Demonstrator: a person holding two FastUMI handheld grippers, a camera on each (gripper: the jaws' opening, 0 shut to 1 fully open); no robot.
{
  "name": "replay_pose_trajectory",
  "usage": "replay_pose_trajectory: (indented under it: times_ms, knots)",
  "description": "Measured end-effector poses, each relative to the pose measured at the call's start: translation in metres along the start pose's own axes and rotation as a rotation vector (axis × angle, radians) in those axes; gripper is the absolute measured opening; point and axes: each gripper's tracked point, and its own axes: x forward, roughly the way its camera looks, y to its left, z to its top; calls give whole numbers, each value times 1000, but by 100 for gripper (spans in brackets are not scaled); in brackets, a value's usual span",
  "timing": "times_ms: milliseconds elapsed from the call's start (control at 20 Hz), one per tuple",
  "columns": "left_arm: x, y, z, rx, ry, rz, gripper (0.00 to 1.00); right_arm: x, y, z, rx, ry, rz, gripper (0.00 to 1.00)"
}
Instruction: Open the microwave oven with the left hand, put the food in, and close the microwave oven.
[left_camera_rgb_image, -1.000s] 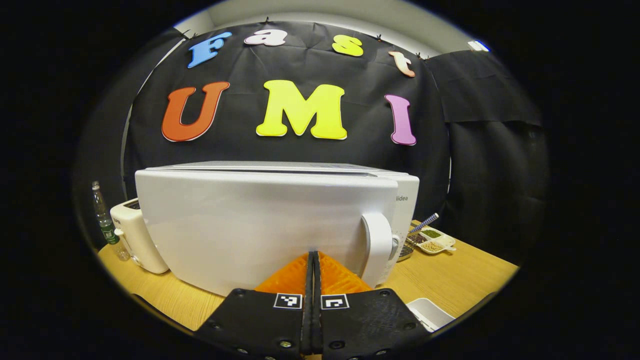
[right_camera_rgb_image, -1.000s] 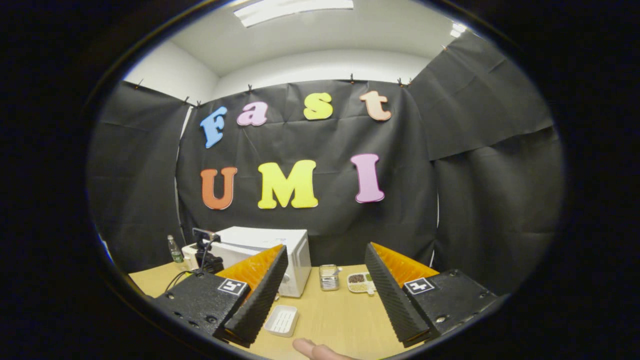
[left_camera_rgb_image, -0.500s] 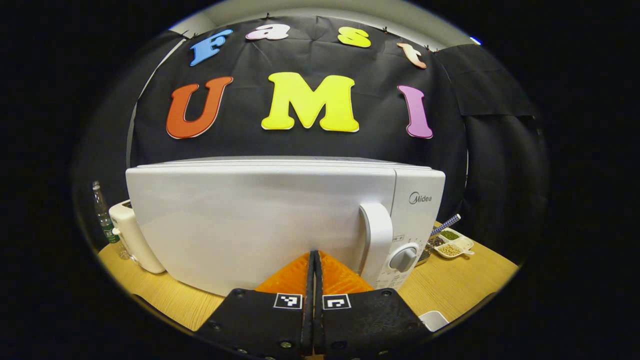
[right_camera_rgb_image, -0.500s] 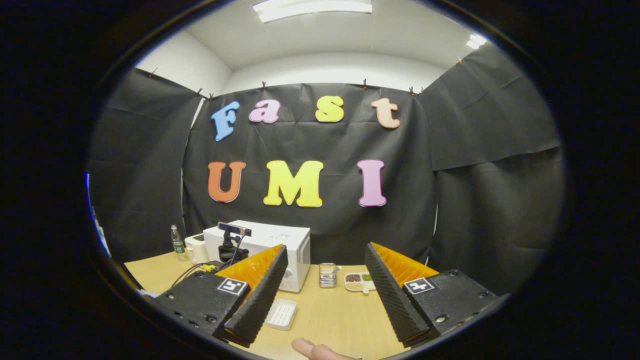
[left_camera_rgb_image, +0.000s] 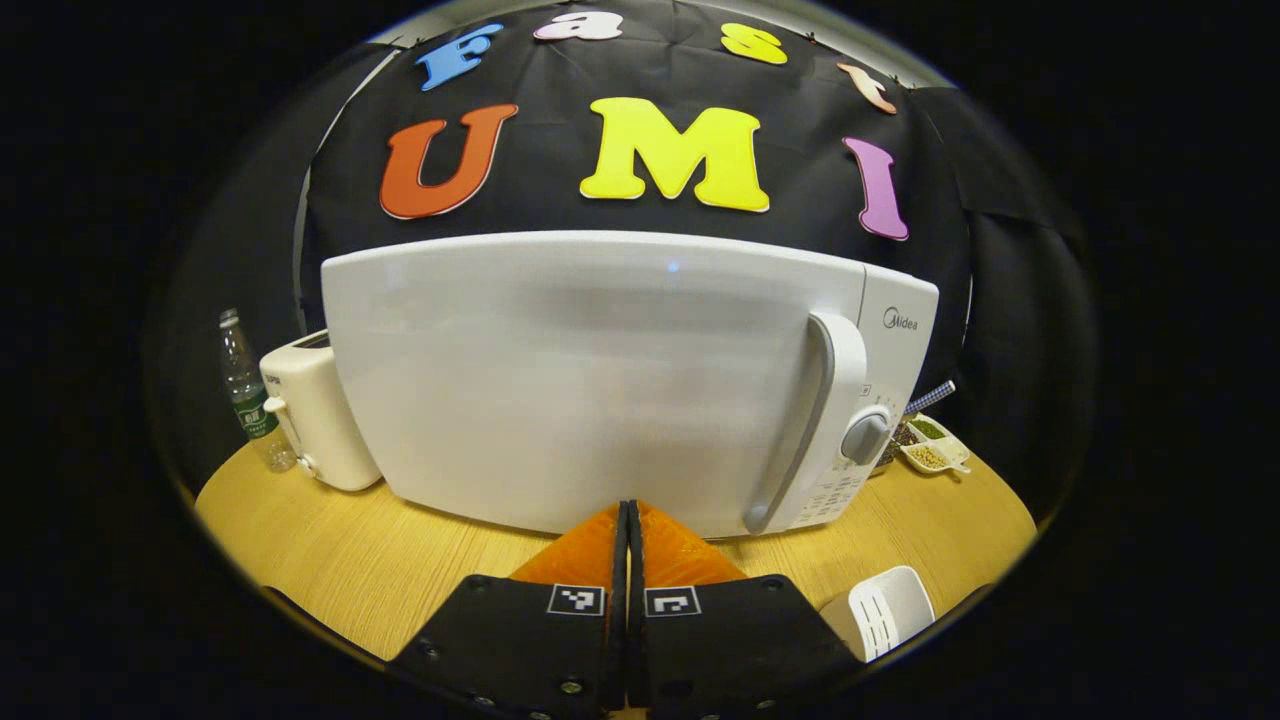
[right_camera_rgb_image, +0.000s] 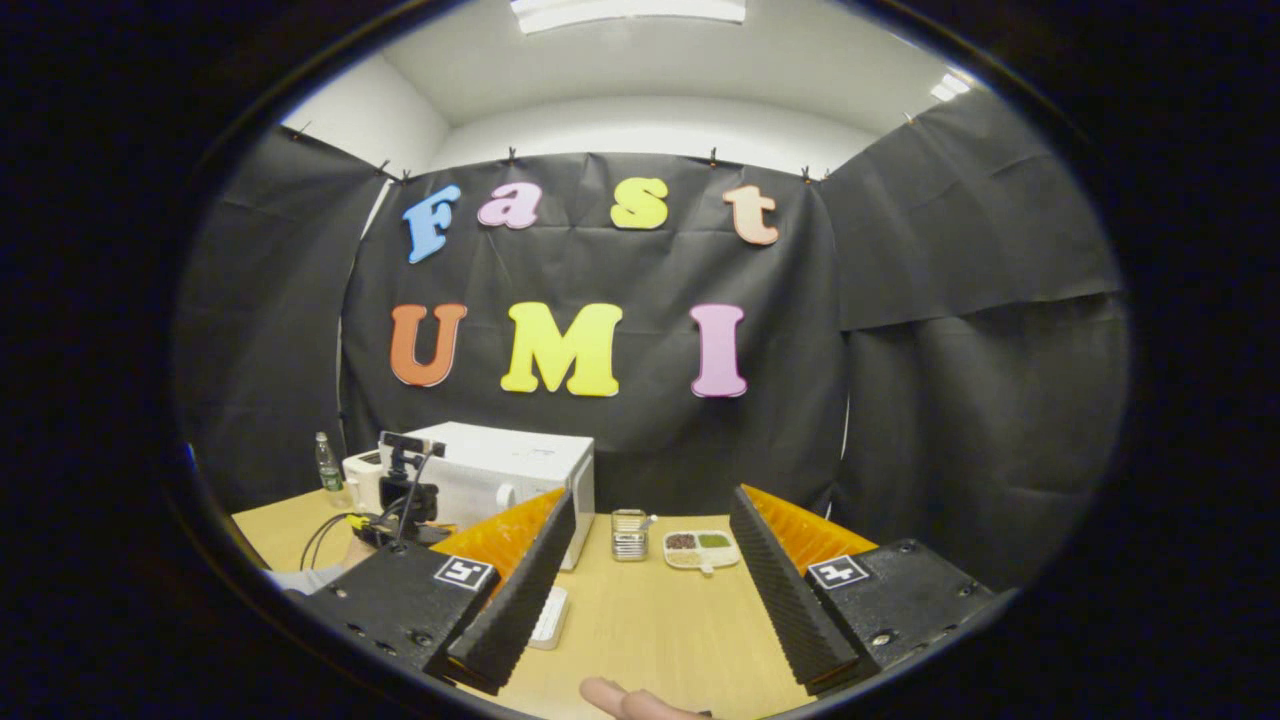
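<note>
Evidently closing phase: microwave oven (left_camera_rgb_image: 600, 380) stood on the wooden table (left_camera_rgb_image: 330, 570) with its door flush against the body, handle (left_camera_rgb_image: 815, 420) at about 3 o'clock of the door front, dial (left_camera_rgb_image: 866, 436) just beside it. Left gripper (left_camera_rgb_image: 627, 530) sat low at 6 o'clock in the left gripper view, jaws pressed together on nothing, tips close to the door's lower edge; contact could not be told. Right gripper (right_camera_rgb_image: 650, 570) hung well back from the table with fingers spread wide and empty. Food not identifiable; judged to be inside behind the door. White slotted tray (left_camera_rgb_image: 885, 610) lay on the table at 4 o'clock, toaster (left_camera_rgb_image: 320, 420) and bottle (left_camera_rgb_image: 245, 395) at 9 o'clock beside the oven, sectioned dish of grains (right_camera_rgb_image: 700, 548) off to its far side. Judged task nearly done. For a clean finish: keep jaws closed as a blunt pusher, press square on the door near the handle side rather than the hinge side, confirm latch seated all round, then withdraw straight back without snagging the handle.
</note>
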Motion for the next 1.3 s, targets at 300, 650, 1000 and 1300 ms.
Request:
replay_pose_trajectory:
  times_ms: [300,650,1000,1300]
  knots:
    - [-92,4,45,0,-122,4,0,15,-10,-22,-10,50,-35,92]
    - [-194,-3,93,-1,-223,-2,88,-13,2,-17,-2,43,-30,92]
    - [-312,-9,146,15,-369,-10,92,-55,13,21,26,-38,-26,92]
    - [-403,-12,165,64,-440,44,92,-84,8,61,33,-127,-43,99]
